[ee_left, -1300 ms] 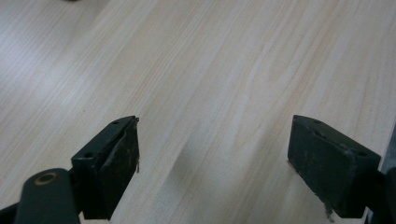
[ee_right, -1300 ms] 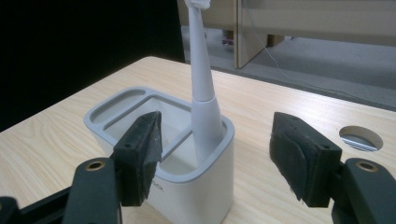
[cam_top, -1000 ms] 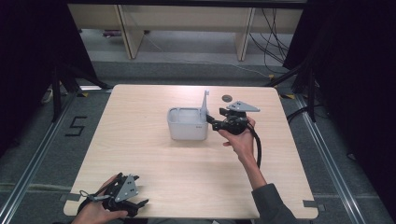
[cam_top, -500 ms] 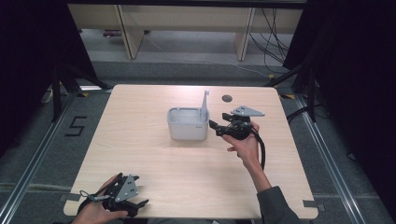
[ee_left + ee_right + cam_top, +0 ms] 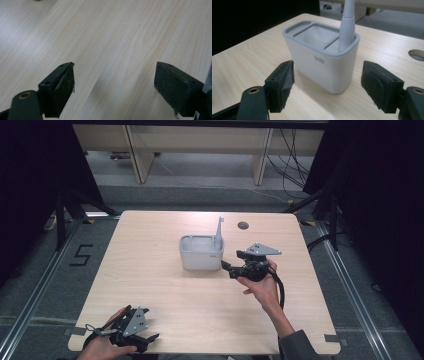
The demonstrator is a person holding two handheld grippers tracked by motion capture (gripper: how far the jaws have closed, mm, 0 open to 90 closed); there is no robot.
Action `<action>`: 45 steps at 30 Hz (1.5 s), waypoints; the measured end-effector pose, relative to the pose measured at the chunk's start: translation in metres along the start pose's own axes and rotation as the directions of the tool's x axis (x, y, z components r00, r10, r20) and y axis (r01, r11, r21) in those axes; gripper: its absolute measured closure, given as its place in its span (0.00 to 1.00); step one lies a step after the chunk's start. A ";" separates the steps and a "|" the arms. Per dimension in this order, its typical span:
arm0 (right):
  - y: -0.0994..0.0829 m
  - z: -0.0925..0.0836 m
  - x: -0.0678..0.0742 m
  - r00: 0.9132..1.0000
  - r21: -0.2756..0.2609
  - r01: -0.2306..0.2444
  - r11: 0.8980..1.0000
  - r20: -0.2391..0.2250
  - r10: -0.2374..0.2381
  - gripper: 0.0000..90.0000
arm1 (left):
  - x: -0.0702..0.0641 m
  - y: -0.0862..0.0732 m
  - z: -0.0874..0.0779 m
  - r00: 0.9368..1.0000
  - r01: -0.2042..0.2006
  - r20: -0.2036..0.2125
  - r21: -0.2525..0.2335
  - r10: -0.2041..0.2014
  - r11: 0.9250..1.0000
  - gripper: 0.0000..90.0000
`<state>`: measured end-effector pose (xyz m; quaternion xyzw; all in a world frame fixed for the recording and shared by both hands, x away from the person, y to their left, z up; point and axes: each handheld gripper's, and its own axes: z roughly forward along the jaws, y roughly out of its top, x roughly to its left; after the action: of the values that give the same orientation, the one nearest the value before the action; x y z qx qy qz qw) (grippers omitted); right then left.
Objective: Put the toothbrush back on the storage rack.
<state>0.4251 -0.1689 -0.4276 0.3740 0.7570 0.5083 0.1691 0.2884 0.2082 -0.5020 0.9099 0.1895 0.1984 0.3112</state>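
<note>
a pale wooden bench [image 5: 165,285] takes up the middle of the high view, with grey floor and dark curtains around it. a white caddy [image 5: 201,252] with a grey rim stands upright near the bench centre, split into three compartments. a white handle [image 5: 218,234] stands almost upright in the narrow end compartment, the one nearest the right gripper. a small round hole [image 5: 243,225] sits in the bench behind the caddy. the right gripper [image 5: 226,267], held in a hand, is just beside the caddy's right end without touching it; its jaws have just been opening and stand wide apart with nothing between them. the left gripper [image 5: 150,340] rests at the near left corner, well apart from the caddy, jaws wide apart over bare wood.
</note>
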 end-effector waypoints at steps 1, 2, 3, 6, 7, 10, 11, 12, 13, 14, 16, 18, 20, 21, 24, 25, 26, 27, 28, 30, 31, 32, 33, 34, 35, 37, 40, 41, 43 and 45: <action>-0.003 -0.003 0.002 1.000 0.000 -0.009 1.000 0.000 0.009 0.31 | 0.001 0.000 -0.001 1.000 -0.015 0.002 0.011 0.015 1.000 0.18; -0.004 -0.005 0.002 1.000 0.001 0.023 1.000 0.010 -0.023 0.30 | 0.002 0.001 -0.002 1.000 -0.011 0.023 0.025 0.011 1.000 0.18; -0.006 -0.006 0.002 1.000 0.002 0.025 1.000 0.008 -0.025 0.29 | 0.001 0.000 -0.001 1.000 -0.004 0.009 0.011 0.003 1.000 0.18; -0.011 -0.010 0.005 1.000 0.004 0.028 1.000 0.001 -0.028 0.29 | -0.001 0.000 0.000 1.000 0.001 0.000 -0.004 -0.001 1.000 0.18; -0.013 -0.011 0.007 1.000 0.010 0.020 1.000 0.005 -0.020 0.29 | 0.000 0.000 0.000 1.000 -0.007 -0.001 0.003 0.007 1.000 0.18; -0.016 -0.013 0.009 0.999 0.007 0.033 0.999 0.000 -0.033 0.29 | 0.000 0.000 0.000 1.000 -0.008 0.000 0.004 0.008 1.000 0.18; -0.018 -0.014 0.012 1.000 0.009 0.012 1.000 -0.001 -0.012 0.29 | 0.001 0.000 -0.001 1.000 -0.023 0.002 0.018 0.023 1.000 0.18; -0.018 -0.015 0.012 1.000 0.027 0.012 1.000 -0.018 -0.011 0.29 | 0.003 0.001 -0.003 1.000 -0.017 0.023 0.036 0.016 0.999 0.18; -0.020 -0.016 0.012 0.999 0.007 0.038 0.999 -0.007 -0.038 0.29 | 0.001 0.000 -0.001 1.000 -0.009 -0.005 0.011 0.009 1.000 0.18; -0.022 -0.017 0.014 1.000 0.014 0.015 1.000 -0.020 -0.015 0.29 | 0.002 0.000 -0.003 1.000 -0.023 -0.001 0.026 0.023 0.999 0.18; -0.025 -0.020 0.018 1.000 0.025 0.002 1.000 -0.017 -0.002 0.29 | 0.000 0.000 0.000 1.000 0.006 -0.010 -0.003 -0.006 1.000 0.18; -0.029 -0.021 0.020 0.999 0.027 0.011 1.000 -0.031 -0.010 0.29 | 0.002 0.000 -0.002 1.000 -0.022 0.001 0.023 0.022 1.000 0.18; -0.031 -0.023 0.022 0.999 0.032 0.001 0.999 -0.032 0.000 0.29 | 0.002 0.000 -0.002 1.000 -0.025 0.002 0.024 0.025 0.999 0.18; -0.033 -0.022 0.024 0.999 0.029 -0.019 0.999 -0.041 0.020 0.29 | 0.001 0.001 -0.002 0.999 -0.027 -0.017 0.032 0.028 0.999 0.18; -0.037 -0.022 0.025 0.999 0.019 0.012 1.000 -0.047 -0.011 0.29 | 0.001 0.001 -0.003 1.000 -0.026 -0.016 0.030 0.027 0.999 0.18; -0.039 -0.021 0.026 0.999 0.029 0.014 0.999 -0.051 -0.012 0.29 | 0.001 0.001 -0.003 1.000 -0.025 -0.013 0.027 0.025 0.999 0.18; -0.039 -0.021 0.027 0.999 0.033 0.020 0.999 -0.051 -0.019 0.29 | 0.000 0.000 0.000 1.000 0.006 -0.006 -0.004 -0.007 1.000 0.18; -0.041 -0.021 0.028 0.998 0.030 0.029 0.999 -0.056 -0.027 0.29 | 0.001 0.000 -0.001 1.000 -0.002 -0.006 0.005 0.002 1.000 0.18; -0.042 -0.020 0.030 0.998 0.027 0.013 1.000 -0.057 -0.012 0.29 | 0.000 0.000 -0.001 1.000 0.000 -0.024 0.004 0.000 1.000 0.18; -0.044 -0.021 0.033 0.998 0.044 -0.004 0.999 -0.068 0.007 0.29 | 0.000 0.000 -0.001 1.000 0.009 -0.007 -0.006 -0.009 1.000 0.18; -0.044 -0.022 0.032 0.998 0.038 0.026 0.999 -0.061 -0.023 0.28 | 0.001 0.000 -0.001 1.000 0.001 -0.007 0.000 -0.001 1.000 0.18; -0.046 -0.021 0.035 0.997 0.040 -0.002 0.999 -0.076 0.005 0.28 | 0.001 0.000 -0.001 1.000 0.001 -0.004 0.001 -0.001 1.000 0.18; -0.047 -0.022 0.035 0.998 0.041 0.018 0.999 -0.065 -0.015 0.28 | 0.001 0.000 -0.002 1.000 -0.005 -0.003 0.006 0.005 1.000 0.18; -0.048 -0.022 0.036 0.998 0.040 0.001 0.999 -0.069 0.002 0.28 | 0.001 0.000 -0.001 1.000 0.000 -0.001 0.002 0.000 1.000 0.18; -0.049 -0.023 0.037 0.998 0.046 0.001 0.999 -0.067 0.002 0.27 | 0.000 0.000 -0.001 1.000 0.001 -0.003 -0.003 -0.001 1.000 0.18; -0.053 -0.024 0.038 0.997 0.043 0.004 0.999 -0.073 -0.001 0.26 | 0.002 0.000 -0.001 1.000 -0.021 0.001 0.017 0.021 1.000 0.18; -0.056 -0.027 0.037 0.998 0.044 0.008 0.999 -0.067 -0.005 0.26 | 0.002 0.000 -0.001 1.000 -0.017 0.001 0.015 0.017 1.000 0.18; -0.057 -0.030 0.037 0.998 0.049 -0.001 0.999 -0.063 0.004 0.25 | 0.002 0.000 -0.002 1.000 -0.019 0.001 0.017 0.019 1.000 0.18; -0.059 -0.032 0.037 0.998 0.050 0.009 0.999 -0.059 -0.006 0.24 | 0.002 0.000 -0.002 1.000 -0.019 0.002 0.017 0.019 1.000 0.18; -0.061 -0.033 0.037 0.998 0.044 0.006 0.999 -0.062 -0.003 0.24 | 0.002 0.000 -0.002 1.000 -0.014 0.000 0.016 0.014 1.000 0.18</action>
<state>0.3554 -0.1758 -0.4637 0.3600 0.7739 0.5023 0.1386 0.2892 0.2099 -0.5003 0.9136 0.1845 0.1991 0.3027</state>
